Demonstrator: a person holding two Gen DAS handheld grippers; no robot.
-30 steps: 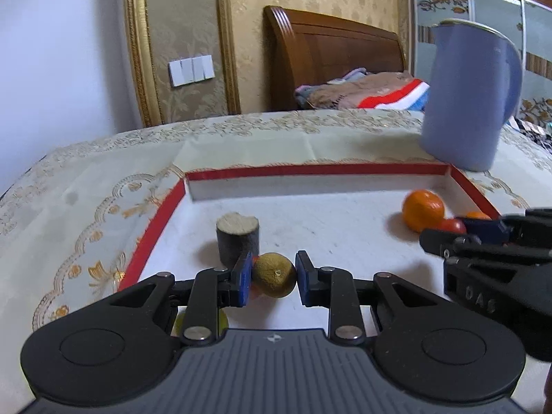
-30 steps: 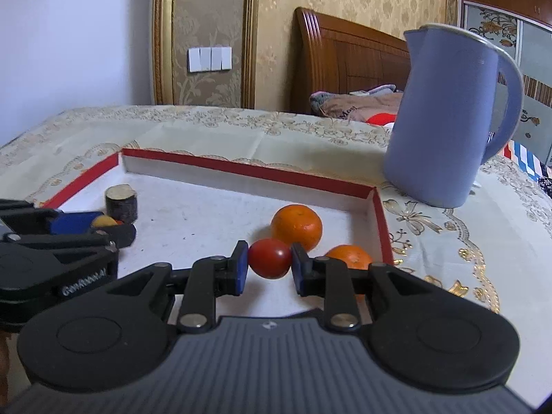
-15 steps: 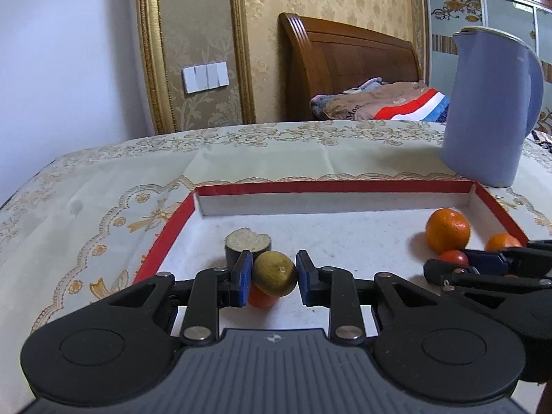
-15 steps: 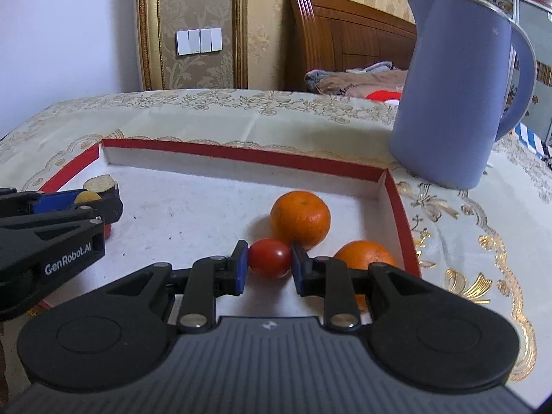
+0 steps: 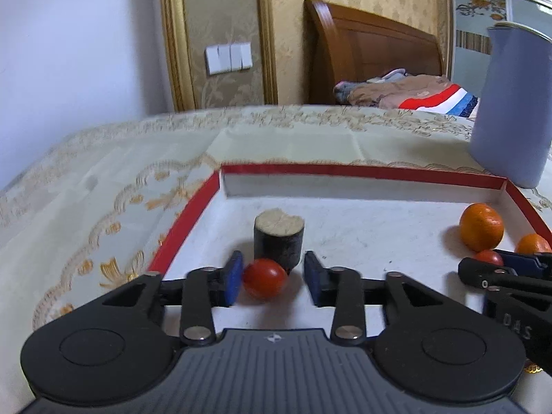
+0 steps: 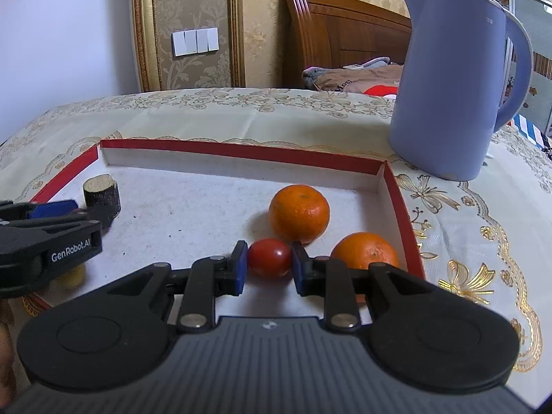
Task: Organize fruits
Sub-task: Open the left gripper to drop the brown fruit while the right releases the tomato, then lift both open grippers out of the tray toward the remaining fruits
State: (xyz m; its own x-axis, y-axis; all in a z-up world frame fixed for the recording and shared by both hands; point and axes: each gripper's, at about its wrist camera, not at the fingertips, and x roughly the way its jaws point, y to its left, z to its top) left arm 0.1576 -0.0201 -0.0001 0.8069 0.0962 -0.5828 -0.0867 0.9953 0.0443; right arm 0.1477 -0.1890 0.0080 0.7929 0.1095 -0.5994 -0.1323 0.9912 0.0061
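Note:
A white tray with a red rim [image 5: 362,169] [image 6: 241,147] lies on the tablecloth. My left gripper [image 5: 272,277] [image 6: 69,214] hangs low over its left part; its jaws are opening and the pads press on nothing. A small red tomato [image 5: 265,277] lies on the tray floor between them, close to the left pad. A yellow-green fruit [image 6: 70,276] shows under that gripper. My right gripper [image 6: 269,262] [image 5: 483,266] is shut on another red tomato [image 6: 269,258] [image 5: 488,258], beside two oranges [image 6: 298,213] [image 6: 364,250].
A dark stubby cylinder with a pale cut top [image 5: 279,238] [image 6: 101,193] stands just beyond the left fingers. A tall blue kettle [image 6: 452,86] [image 5: 514,103] stands outside the tray's far right corner. A bed headboard and folded clothes lie behind the table.
The left jaws have spread and the yellow-green fruit they held has dropped out of sight below them, baring the red tomato behind. The right gripper keeps its grip on its tomato.

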